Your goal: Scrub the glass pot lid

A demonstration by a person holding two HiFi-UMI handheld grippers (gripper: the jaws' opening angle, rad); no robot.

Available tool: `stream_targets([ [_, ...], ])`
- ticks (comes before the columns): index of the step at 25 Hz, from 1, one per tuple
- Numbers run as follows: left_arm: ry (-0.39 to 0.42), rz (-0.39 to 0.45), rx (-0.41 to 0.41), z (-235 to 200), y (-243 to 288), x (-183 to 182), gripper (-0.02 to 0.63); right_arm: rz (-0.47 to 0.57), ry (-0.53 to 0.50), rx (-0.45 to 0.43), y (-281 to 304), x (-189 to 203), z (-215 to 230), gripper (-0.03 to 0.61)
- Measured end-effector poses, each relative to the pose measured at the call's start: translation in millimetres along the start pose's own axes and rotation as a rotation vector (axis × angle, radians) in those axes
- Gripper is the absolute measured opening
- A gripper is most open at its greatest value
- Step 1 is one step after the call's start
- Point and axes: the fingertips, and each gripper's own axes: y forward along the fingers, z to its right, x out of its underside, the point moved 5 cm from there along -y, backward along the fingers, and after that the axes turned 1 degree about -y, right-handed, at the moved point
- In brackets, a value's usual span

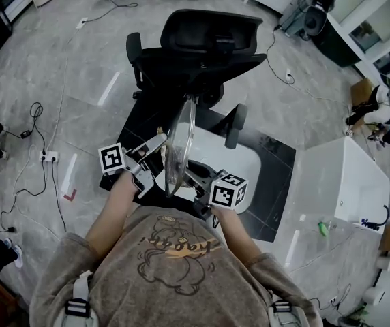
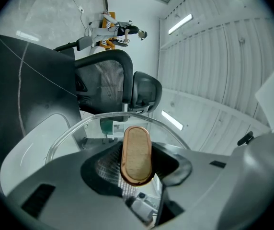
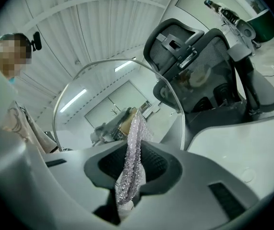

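The glass pot lid (image 1: pixel 181 139) stands on edge in the air between my two grippers. My left gripper (image 1: pixel 153 159) is shut on the lid's oval wooden knob (image 2: pixel 137 153), seen end-on between the jaws in the left gripper view, with the metal rim (image 2: pixel 109 116) arching behind it. From the other side, my right gripper (image 1: pixel 193 180) is shut on a silvery mesh scrubber (image 3: pixel 133 150). The scrubber hangs between the jaws and lies against the glass (image 3: pixel 98 92), whose rim curves overhead in the right gripper view.
A black office chair (image 1: pixel 202 46) stands just beyond the lid. Under the grippers is a white table top (image 1: pixel 239 161) on a dark mat. A white cabinet (image 1: pixel 352 182) is at the right, and cables and a power strip (image 1: pixel 48 157) lie on the floor at the left.
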Motion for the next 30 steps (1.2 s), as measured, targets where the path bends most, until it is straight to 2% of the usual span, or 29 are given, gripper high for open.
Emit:
stream_targets([
  [9,-0.012,0.009,-0.032,-9.8,-7.6,-1.7,0.178,0.127,0.044,-0.137,-28.1,-46.5,-44.1,0.092],
  [12,-0.009,0.011,-0.031,-12.2,-9.6,-4.4,0.178,0.142,0.041,-0.152,-30.0,-50.2,-47.0,0.091],
  [18,-0.001,0.011,-0.026,-10.5,-10.5,-6.2,0.178,0.153,0.03,-0.116,-24.3,-45.9,-42.1,0.091],
  [30,0.031,0.06,-0.018,2.1,-33.8,-23.5,0.178,0.263,0.048,0.052,-55.2,-52.3,-4.7,0.089],
])
